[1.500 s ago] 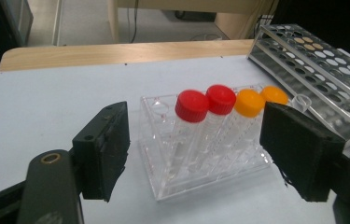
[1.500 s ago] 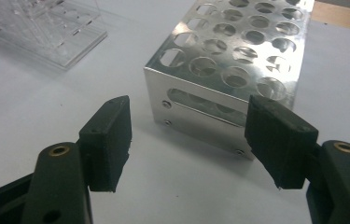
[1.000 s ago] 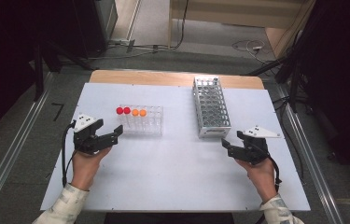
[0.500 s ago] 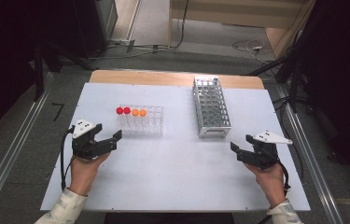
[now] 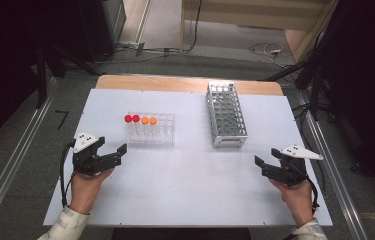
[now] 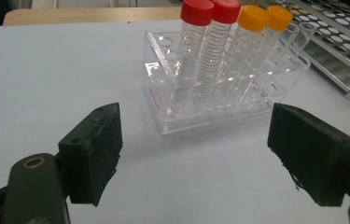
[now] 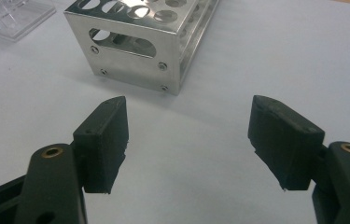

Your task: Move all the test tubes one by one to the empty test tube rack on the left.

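Left gripper (image 5: 113, 155) jaws spread, empty, near clear rack (image 5: 150, 131) with capped tubes (image 6: 226, 51); right gripper (image 5: 264, 166) jaws spread, empty, near steel rack (image 5: 226, 116).

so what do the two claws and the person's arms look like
Both claws are black with two blocky flat-padded jaws, brass-coloured pivot bushings and a pale grey three-cornered plate on top: left claw, right claw. A black cable trails from the left one. The sleeves are light, cream-coloured, with a faint pattern.

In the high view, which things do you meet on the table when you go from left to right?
Left gripper → clear rack with capped tubes → metal rack → right gripper.
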The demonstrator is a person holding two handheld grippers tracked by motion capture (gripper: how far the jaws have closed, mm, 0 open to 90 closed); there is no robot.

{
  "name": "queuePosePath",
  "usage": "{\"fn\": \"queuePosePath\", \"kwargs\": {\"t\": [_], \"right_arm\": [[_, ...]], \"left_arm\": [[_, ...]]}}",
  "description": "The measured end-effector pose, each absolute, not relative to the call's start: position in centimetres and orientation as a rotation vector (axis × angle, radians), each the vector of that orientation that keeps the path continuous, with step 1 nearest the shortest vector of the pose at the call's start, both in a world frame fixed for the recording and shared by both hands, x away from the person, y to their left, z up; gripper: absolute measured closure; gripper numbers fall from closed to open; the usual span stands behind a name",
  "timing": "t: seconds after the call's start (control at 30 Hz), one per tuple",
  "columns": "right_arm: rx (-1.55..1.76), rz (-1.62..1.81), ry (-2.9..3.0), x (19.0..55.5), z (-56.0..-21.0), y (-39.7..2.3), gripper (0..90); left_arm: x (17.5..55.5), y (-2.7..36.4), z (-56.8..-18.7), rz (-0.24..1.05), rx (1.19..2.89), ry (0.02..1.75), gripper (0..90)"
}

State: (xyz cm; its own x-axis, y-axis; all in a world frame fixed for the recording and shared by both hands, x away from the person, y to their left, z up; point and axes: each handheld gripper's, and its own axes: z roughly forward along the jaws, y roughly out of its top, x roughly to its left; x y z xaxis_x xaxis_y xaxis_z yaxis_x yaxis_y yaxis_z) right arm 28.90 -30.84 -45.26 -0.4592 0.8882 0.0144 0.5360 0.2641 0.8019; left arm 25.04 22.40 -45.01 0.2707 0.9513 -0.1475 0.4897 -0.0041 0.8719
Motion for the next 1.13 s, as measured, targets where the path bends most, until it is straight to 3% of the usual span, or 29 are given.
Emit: {"fn": "queuePosePath", "kwargs": {"t": [1.13], "right_arm": [[1.416,1.018,1.979,27.3,-47.0,-36.6,24.0]], "left_arm": [[23.5,24.9,-46.7,0.674,1.596,1.425,16.9]]}}
